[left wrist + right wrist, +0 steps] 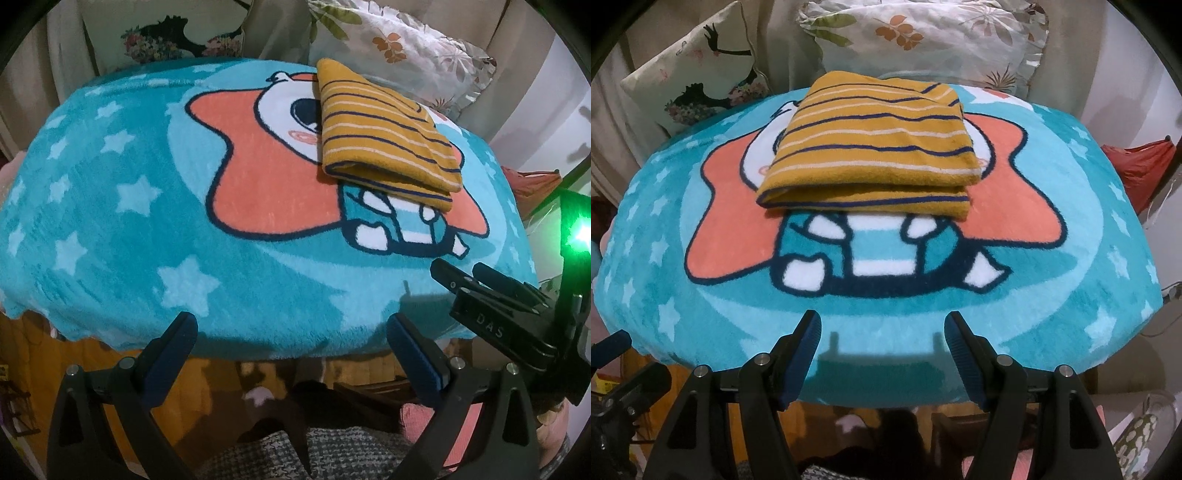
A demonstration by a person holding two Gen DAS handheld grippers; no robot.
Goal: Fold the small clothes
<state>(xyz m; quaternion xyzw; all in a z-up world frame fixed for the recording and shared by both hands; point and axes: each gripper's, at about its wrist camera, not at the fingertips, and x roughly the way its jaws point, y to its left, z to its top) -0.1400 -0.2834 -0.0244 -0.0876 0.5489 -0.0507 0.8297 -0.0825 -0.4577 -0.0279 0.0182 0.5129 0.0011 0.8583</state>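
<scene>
A mustard-yellow garment with navy and cream stripes (384, 136) lies folded into a thick rectangle on a teal cartoon blanket (129, 229). It also shows in the right wrist view (875, 151), at the blanket's far middle. My left gripper (291, 328) is open and empty, hovering over the blanket's near edge, well short of the garment. My right gripper (882, 328) is open and empty at the near edge, facing the garment. It also shows in the left wrist view (461, 277), at the right.
The blanket (683, 295) covers a small table. Patterned cushions (923, 40) lean on a sofa behind it, also in the left wrist view (402, 48). A red item (1137, 162) lies at the right. Dark cloth and a wooden frame sit below the near edge.
</scene>
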